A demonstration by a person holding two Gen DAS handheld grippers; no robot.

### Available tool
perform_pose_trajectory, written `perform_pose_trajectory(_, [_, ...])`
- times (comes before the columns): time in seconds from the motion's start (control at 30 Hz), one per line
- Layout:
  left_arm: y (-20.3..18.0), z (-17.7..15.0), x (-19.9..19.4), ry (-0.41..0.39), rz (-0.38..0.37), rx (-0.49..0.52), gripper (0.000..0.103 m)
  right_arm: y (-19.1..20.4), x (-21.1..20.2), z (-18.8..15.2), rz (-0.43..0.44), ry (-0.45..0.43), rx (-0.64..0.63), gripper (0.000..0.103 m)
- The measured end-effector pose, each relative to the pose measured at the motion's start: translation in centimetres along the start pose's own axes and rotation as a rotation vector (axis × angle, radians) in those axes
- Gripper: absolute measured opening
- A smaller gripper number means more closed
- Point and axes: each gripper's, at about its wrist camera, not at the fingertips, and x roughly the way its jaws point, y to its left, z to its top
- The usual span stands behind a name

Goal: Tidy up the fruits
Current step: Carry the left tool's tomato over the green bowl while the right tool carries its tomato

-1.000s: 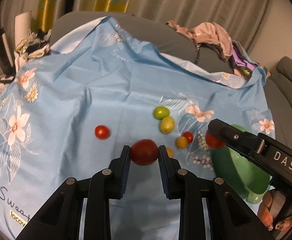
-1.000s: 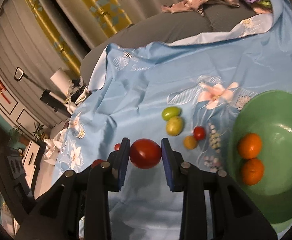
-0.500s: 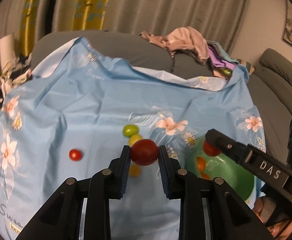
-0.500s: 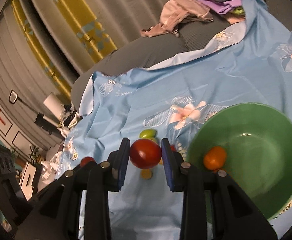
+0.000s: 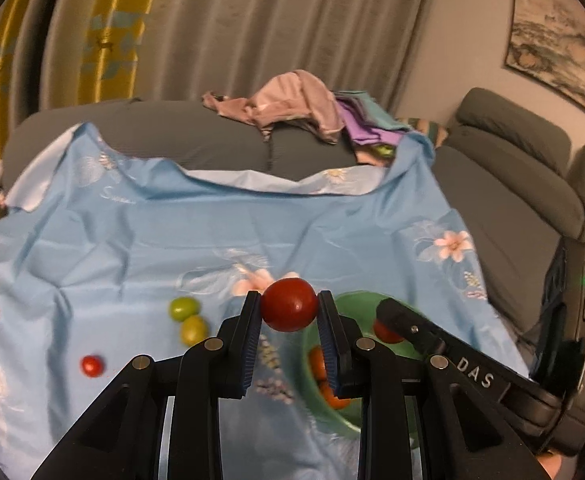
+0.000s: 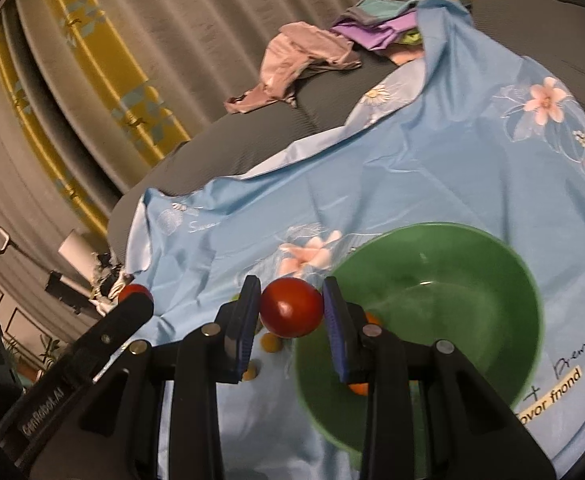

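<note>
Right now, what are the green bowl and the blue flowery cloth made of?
The green bowl looks like glazed ceramic or hard plastic: smooth, with a glossy glint inside. The blue floral cloth looks like thin, slightly shiny woven fabric, since it creases and drapes.

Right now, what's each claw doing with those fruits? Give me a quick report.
Left gripper shut on a red tomato. Right gripper shut on another red tomato. Green bowl just ahead, oranges inside. Nothing blocking.

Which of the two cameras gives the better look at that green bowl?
The right wrist view: the green bowl shows nearly whole, its inside open to the camera. In the left wrist view both grippers cover most of it.
</note>
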Motion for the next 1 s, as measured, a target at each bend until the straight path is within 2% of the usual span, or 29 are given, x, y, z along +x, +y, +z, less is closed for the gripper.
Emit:
perform_pose_trajectory(0.1, [0.3,-0.3,1.2,0.043,0.001,-0.047,0.028,-0.5,0.2,-0.1,-0.013,0.01,0.015,0.033])
perform_pose_trajectory(0.33, [-0.7,-0.8,1.8,0.054,-0.014,-0.019,0.028,-0.3,0.3,-0.2,-0.064,0.007,0.002,0.033])
perform_pose_trajectory(0.67, [-2.0,-2.2,4.5,0.151,-0.035,0.004,0.028,-2.3,0.2,0.0,-0.132,0.004,0.035,0.033])
perform_pose_trajectory(0.77, [-2.5,-2.4,5.2,0.155,-0.015,0.03,0.028,-2.9,0.2,0.1,-0.151,0.003,0.051,0.033])
perform_pose_trajectory(1.0, [-3.4,-3.2,6.5,0.192,-0.038,0.046,0.028,-4.0,0.4,0.1,-0.199,0.009,0.071,0.033])
